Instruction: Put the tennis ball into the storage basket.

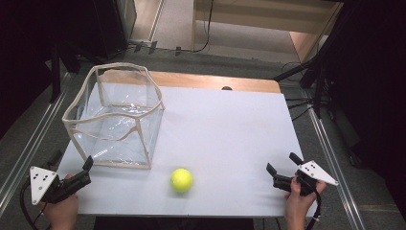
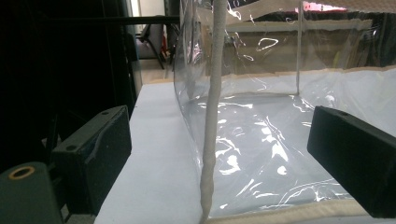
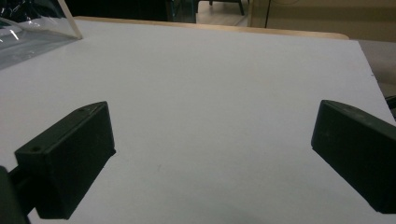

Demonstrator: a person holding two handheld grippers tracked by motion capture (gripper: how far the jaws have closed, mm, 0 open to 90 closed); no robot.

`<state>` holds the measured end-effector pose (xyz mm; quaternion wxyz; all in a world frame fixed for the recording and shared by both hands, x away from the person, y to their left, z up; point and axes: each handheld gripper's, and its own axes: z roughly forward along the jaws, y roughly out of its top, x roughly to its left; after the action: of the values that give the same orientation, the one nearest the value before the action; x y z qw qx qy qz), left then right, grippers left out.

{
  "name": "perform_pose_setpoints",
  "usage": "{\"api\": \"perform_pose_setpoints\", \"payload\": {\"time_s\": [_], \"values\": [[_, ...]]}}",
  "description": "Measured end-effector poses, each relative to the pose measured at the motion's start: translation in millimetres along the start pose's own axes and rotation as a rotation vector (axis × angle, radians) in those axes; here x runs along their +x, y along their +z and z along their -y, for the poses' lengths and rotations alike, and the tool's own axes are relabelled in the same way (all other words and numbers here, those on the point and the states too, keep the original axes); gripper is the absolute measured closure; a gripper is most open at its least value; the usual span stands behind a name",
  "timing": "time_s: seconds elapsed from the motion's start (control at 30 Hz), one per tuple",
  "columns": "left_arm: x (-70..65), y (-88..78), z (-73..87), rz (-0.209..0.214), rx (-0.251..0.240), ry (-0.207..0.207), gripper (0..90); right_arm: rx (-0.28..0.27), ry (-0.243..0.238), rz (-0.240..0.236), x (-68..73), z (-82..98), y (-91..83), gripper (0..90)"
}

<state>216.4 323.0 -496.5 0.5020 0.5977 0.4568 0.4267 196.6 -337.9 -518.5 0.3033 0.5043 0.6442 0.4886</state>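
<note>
A clear plastic bin (image 1: 115, 117) with cream fabric edging stood open-topped near the left edge of the white table (image 1: 225, 129), reaching toward its far left corner, apparently empty and placed to receive something. A yellow-green ball (image 1: 182, 180) lay on the bare surface close to the near edge, just off the bin's near right corner and apart from it, roughly midway between the two hands. The left gripper (image 1: 74, 168) sat at the near left corner with its jaws spread, aimed at the bin's near corner seam (image 2: 211, 140), which stood between the jaws untouched; this looked like a stance for steadying the soft wall. The right gripper (image 1: 281, 168) waited at the near right corner, jaws likewise spread over bare table, pinching nothing, well apart from the ball.
</note>
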Motion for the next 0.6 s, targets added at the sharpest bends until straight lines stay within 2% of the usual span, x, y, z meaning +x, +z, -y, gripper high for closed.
{"api": "perform_pose_setpoints", "payload": {"time_s": [0.13,0.3,0.4,0.47,0.5,0.53,0.6], "values": [[-0.1,-0.4,0.1,0.005,-0.003,0.001,6.8,0.009,-0.021,0.0,2.5,-2.7,-0.9,0.0],[-0.5,-0.3,0.1,0.003,-0.001,0.006,6.8,0.023,-0.067,-0.022,11.0,-17.1,-5.1,0.0],[-0.8,-0.1,0.2,0.003,-0.003,0.013,6.8,0.029,-0.096,-0.05,18.6,-27.2,-6.0,0.0],[-0.8,0.0,0.2,0.003,-0.004,0.015,6.8,0.059,-0.122,-0.09,28.1,-36.9,-4.0,0.0],[-0.8,0.0,0.2,0.003,-0.004,0.015,6.8,0.059,-0.122,-0.09,28.1,-36.9,-4.0,0.0],[-1.2,0.1,0.2,0.003,-0.003,0.015,6.8,0.08,-0.142,-0.109,35.2,-43.0,-1.7,0.0],[-1.4,0.1,0.2,0.006,-0.002,0.017,6.8,0.093,-0.153,-0.134,42.0,-48.6,0.6,0.0]]}}
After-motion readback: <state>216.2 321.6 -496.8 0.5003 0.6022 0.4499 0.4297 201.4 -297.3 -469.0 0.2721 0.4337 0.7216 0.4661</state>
